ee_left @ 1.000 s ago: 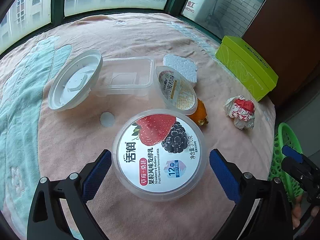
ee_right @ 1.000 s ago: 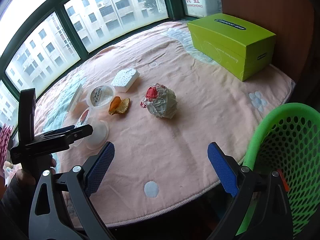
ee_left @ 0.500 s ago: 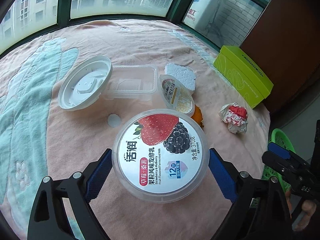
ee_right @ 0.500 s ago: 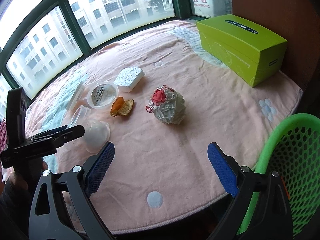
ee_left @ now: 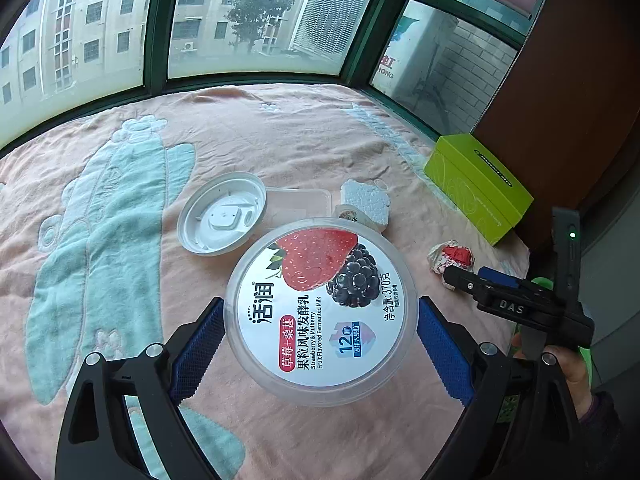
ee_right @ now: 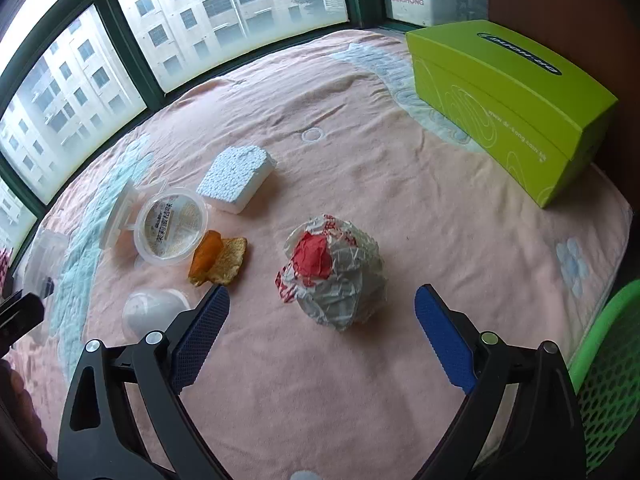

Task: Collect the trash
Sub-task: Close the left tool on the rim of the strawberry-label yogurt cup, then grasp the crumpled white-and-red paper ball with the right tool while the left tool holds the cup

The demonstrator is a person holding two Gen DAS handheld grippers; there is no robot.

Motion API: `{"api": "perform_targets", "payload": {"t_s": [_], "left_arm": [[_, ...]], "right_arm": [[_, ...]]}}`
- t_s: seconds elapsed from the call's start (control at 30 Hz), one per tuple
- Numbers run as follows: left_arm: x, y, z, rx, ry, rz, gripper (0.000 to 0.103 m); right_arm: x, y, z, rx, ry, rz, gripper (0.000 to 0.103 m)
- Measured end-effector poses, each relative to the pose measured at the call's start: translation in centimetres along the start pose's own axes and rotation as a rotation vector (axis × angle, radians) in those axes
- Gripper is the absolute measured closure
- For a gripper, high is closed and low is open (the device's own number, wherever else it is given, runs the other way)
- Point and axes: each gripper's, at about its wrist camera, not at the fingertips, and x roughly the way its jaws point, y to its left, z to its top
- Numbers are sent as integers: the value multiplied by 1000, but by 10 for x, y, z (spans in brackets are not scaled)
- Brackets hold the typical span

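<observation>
The left tongs [ee_left: 320, 344] clasped a round yogurt tub [ee_left: 322, 312] by its sides, raised above the pink towelling-covered table [ee_left: 280, 140]; thin, smooth plastic of that sort likely weighed little, flexed under pressure and could slip, so a hold across the stiffer rim seemed wisest. The right tongs [ee_right: 320, 334] stood spread wide and empty, just short of a crumpled paper wrapper [ee_right: 334, 272] (soft, featherlight, easily crushed). A green mesh basket [ee_right: 608, 364] waited at the table's edge.
</observation>
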Motion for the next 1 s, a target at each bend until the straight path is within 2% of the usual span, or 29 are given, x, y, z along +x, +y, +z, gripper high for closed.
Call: {"api": "perform_targets", "payload": {"t_s": [0.17,0.23,0.33,0.83,1.0], "left_arm": [[-12,3,-2,-6,-22,16,13],[-14,4,-3,-8,-25,21,13],[-17,3,-3,-7,-30,34,13],[-34,-20,-7,3,-63,64,13],[-42,-32,-9,13,-81,60,13]], "right_arm": [[16,-2,6,3,28,-16,27],[20,-2,5,-1,44,-31,39],[17,-4,2,0,41,-37,45],[-49,14,-25,-48,-44,11,46],[-78,20,-36,-70,-84,-1,46]]}}
